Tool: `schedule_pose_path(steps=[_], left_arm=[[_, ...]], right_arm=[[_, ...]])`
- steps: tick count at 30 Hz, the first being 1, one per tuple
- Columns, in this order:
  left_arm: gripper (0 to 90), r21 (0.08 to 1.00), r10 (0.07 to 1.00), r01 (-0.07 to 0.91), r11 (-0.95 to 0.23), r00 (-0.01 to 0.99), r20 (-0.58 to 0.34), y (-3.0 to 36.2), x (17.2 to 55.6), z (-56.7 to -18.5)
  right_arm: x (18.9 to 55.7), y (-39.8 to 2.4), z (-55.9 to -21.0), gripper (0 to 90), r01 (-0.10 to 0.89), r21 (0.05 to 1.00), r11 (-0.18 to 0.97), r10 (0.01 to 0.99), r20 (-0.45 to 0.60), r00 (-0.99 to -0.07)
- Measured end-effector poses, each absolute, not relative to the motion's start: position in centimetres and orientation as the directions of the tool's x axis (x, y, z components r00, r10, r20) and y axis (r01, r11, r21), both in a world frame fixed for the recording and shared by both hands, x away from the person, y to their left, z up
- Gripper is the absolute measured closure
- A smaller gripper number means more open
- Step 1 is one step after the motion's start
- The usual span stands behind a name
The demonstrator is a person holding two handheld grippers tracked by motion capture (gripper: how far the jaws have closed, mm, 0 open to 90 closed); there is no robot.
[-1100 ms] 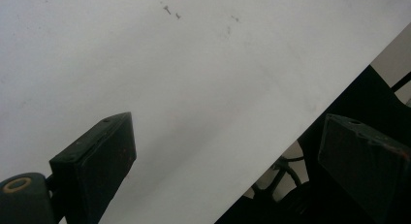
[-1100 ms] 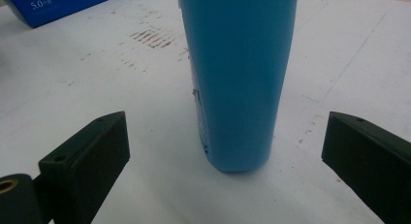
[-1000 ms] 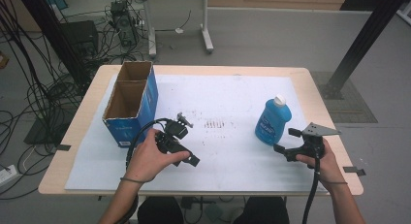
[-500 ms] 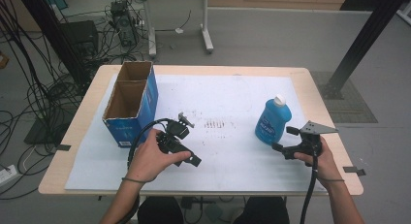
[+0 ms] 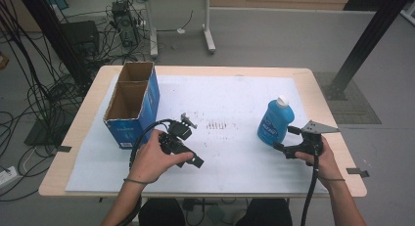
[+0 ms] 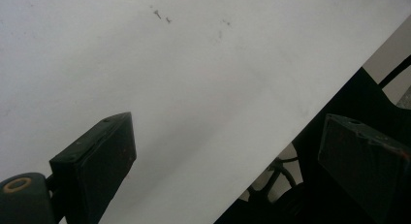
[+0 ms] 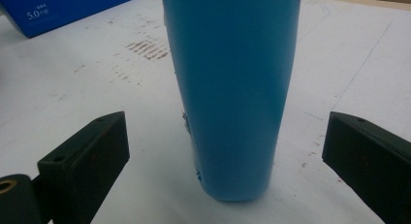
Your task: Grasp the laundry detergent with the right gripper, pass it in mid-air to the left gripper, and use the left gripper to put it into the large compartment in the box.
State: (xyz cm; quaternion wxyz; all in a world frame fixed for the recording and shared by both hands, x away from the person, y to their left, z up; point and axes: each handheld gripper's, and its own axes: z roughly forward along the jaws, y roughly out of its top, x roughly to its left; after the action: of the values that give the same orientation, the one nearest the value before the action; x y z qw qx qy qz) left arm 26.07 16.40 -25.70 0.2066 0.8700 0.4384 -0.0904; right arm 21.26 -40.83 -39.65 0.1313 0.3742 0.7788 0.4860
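Blue plastic bottle [image 5: 275, 123] with white cap, upright on the white-covered counter [image 5: 235, 96] at its right side, label toward the middle. Open-topped blue cardboard box [image 5: 132, 104], two compartments, upright at the left, well apart from bottle.

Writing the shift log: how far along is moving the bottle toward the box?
Nothing looks done: the blue bottle stands upright on the white sheet, apart from the open cardboard box. In hand: the right gripper, open, brackets it without touching. The left gripper rests open. Grasping and moving remain.
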Motion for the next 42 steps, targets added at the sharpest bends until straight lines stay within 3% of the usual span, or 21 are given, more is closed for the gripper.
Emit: schedule_pose_path(steps=[42], left_arm=[[7.0, 0.275, 0.72, 0.801, -0.532, 0.599, -0.35, 16.2, 26.1, -25.8]], right_arm=[[22.1, -40.4, -41.7, 2.7, 0.385, 0.891, 0.241, 0.679, 0.128, -0.723]])
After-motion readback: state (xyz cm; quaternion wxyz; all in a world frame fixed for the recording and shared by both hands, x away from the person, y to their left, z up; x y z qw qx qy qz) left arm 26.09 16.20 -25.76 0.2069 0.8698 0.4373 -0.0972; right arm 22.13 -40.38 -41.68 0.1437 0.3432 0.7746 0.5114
